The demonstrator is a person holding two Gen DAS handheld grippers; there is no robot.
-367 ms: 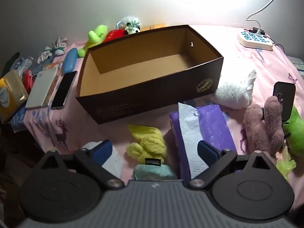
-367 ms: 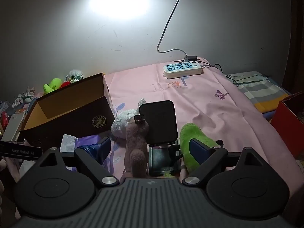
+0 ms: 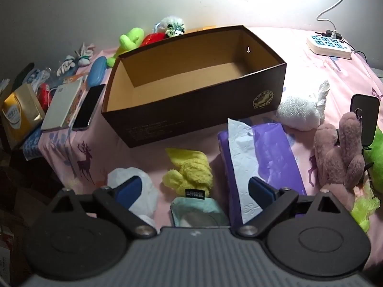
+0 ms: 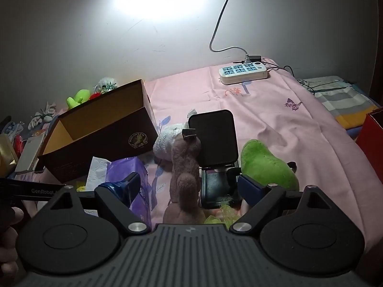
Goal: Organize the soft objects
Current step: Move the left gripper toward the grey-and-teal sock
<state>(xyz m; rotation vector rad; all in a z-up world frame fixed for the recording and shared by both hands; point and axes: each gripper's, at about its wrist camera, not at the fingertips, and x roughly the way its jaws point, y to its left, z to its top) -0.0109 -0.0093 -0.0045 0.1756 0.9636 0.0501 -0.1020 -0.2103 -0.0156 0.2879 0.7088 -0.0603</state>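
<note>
left gripper (image 3: 195, 187) jaws spread wide, nothing pinched; yellow fleece toy (image 3: 189, 171) lies on the sheet between the pads, not touched. right gripper (image 4: 189, 186) also spread wide, nothing pinched; mauve plush (image 4: 185, 167) stands between its pads, apart from both.

counts: one brown cardboard box (image 3: 191, 110), open top, nothing inside. soft things in front of it: one yellow fleece toy, one white plush (image 3: 301, 110) at the box's right corner, one mauve plush, one green plush (image 4: 265, 165) just beside the right pad. behind the box: one lime plush (image 3: 130, 40), one red item (image 3: 153, 38), one white fuzzy toy (image 3: 172, 25). one purple tissue pack (image 3: 261, 157), one white plastic bag (image 3: 134, 186), one black phone stand (image 4: 215, 141) touching the mauve plush.

edges: sheet drops off left of the box, where a phone (image 3: 88, 106) and a grey book (image 3: 63, 106) lie near the edge. one power strip (image 4: 243, 71) by the wall. open pink sheet (image 4: 275, 119) right of the box up to the strip.
</note>
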